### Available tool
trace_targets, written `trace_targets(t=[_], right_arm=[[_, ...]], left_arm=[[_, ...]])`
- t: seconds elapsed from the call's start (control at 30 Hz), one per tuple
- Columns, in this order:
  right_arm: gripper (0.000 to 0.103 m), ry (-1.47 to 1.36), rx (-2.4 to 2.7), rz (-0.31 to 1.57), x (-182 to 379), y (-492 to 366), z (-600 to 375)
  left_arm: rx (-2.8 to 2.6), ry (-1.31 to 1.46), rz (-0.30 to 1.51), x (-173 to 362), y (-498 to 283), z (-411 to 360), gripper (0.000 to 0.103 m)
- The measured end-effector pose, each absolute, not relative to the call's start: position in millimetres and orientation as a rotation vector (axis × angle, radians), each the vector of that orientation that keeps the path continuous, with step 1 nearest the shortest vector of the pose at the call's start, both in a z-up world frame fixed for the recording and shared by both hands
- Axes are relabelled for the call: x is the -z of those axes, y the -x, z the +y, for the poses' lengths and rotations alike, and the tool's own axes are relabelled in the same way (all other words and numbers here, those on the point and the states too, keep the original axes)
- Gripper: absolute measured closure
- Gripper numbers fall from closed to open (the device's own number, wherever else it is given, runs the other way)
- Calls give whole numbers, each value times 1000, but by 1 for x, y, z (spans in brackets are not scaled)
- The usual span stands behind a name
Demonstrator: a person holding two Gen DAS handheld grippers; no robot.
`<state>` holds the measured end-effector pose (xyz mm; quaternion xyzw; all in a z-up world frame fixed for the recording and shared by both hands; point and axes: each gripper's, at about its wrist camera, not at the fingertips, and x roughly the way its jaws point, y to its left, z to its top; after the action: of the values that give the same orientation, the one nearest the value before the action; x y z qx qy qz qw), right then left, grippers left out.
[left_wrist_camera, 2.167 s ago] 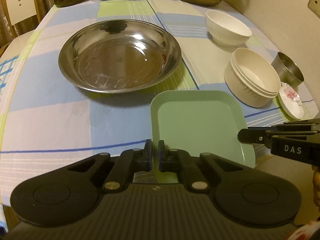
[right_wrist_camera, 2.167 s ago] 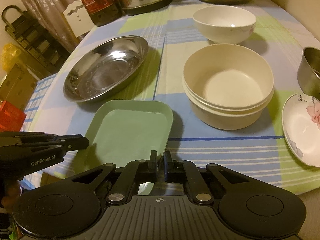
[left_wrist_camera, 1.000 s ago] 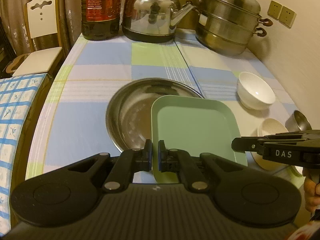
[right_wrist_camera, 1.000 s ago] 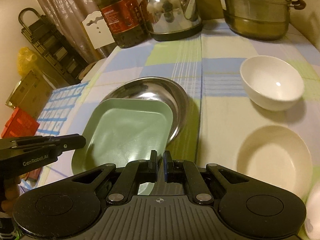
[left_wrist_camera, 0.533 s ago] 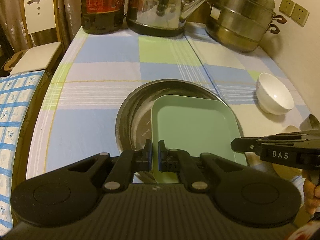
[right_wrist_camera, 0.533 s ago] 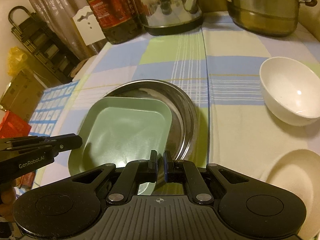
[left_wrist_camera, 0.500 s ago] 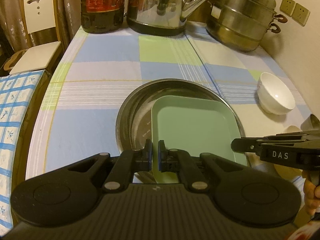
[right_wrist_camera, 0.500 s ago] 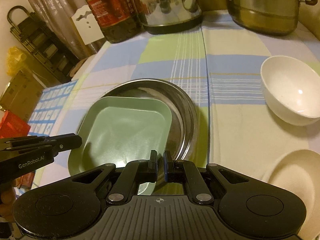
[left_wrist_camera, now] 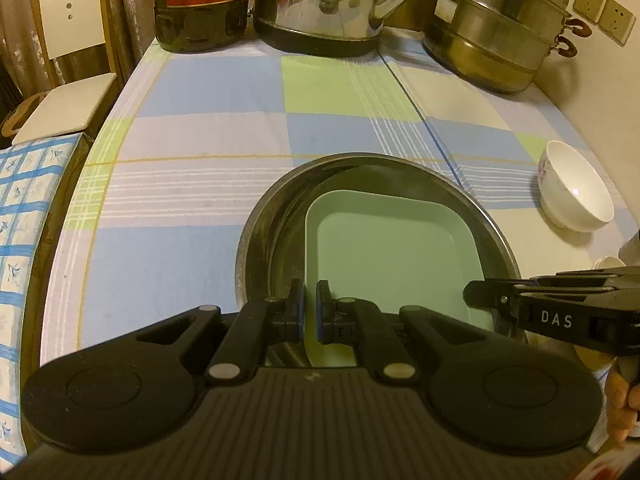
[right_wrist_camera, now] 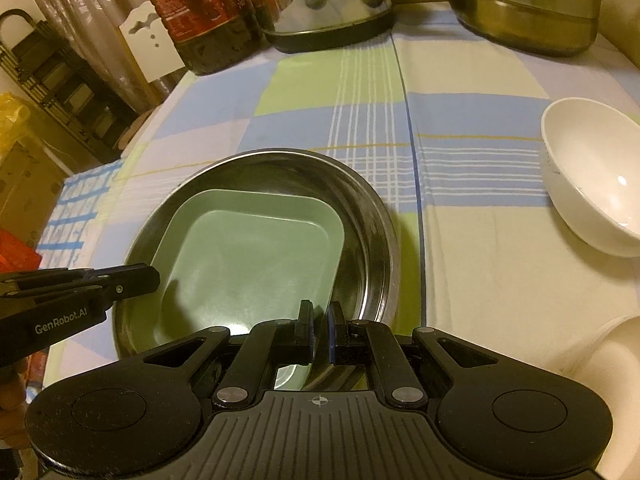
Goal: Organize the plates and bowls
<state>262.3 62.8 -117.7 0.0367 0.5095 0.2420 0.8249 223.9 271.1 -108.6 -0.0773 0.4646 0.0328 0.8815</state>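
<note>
Both jaws pinching green plate [left_wrist_camera: 390, 256] (inside steel pan [left_wrist_camera: 260, 240])

The cream bowl [right_wrist_camera: 616, 344] is cut off at the right edge. The gripper bodies hide the green plate's [left_wrist_camera: 392, 256] near rim.

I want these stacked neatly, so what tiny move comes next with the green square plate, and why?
Probably open both grippers and let go. The green square plate already sits inside the round steel pan, while the left gripper and right gripper each pinch its near rim.
</note>
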Motion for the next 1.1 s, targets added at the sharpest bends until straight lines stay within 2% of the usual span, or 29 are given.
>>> trace_targets(t=[0.23,0.33,0.4,0.47,0.53,1.1], right_arm=[[96,-75,-500,1096,119,-264,63],[93,-82,-498,1071,113,-262,61],[86,-92,-504,1057,107,-260,58],[70,-107,-512,1044,101,-256,55],[66,-124,-520,1029,95,-252,51],[64,-163,-594,1030,57,-177,-9]], left_arm=[[-74,156,962,107,-226,270,97],[-74,152,945,100,-225,269,97],[-75,151,934,94,-222,267,96],[-79,147,922,87,-218,265,94],[-82,148,908,79,-211,262,94],[-12,147,909,41,-132,195,90]])
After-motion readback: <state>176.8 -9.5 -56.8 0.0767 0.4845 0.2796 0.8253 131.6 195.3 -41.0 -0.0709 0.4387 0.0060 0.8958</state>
